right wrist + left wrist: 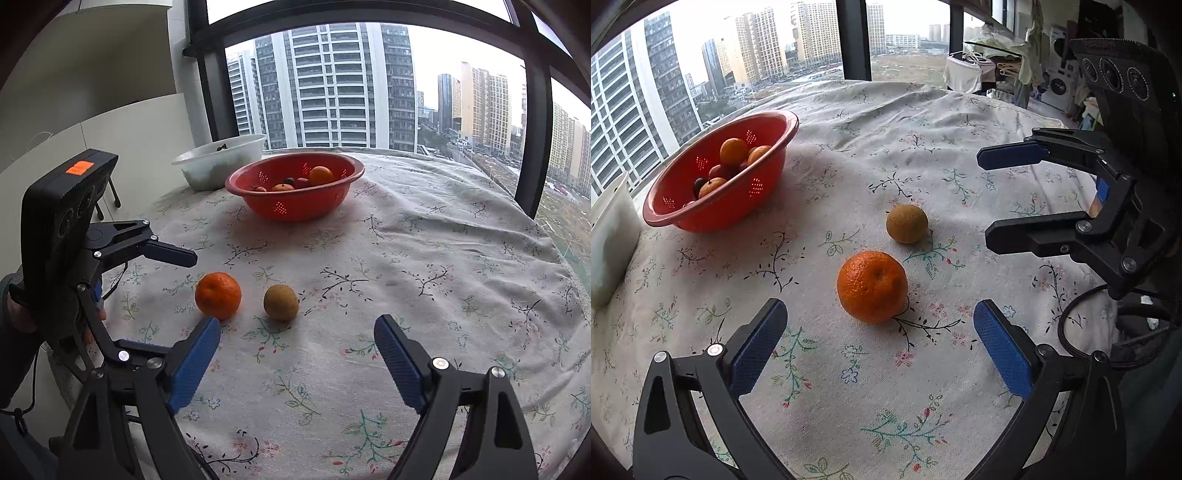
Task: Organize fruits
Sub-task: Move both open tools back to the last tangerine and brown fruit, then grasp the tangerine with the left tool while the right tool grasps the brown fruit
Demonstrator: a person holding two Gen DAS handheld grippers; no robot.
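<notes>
An orange mandarin lies on the flowered tablecloth just ahead of my open, empty left gripper. A small brown-green fruit lies just beyond it. A red colander at the far left holds several oranges and dark red fruits. My right gripper is open and empty at the right, level with the brown fruit. In the right wrist view the right gripper is open before the brown fruit, the mandarin lies to its left, and the left gripper is beside the mandarin. The colander stands behind.
A white bowl stands behind the colander, next to the window; it also shows at the left edge of the left wrist view. The tablecloth drops off at the right. Laundry clutter lies beyond the table.
</notes>
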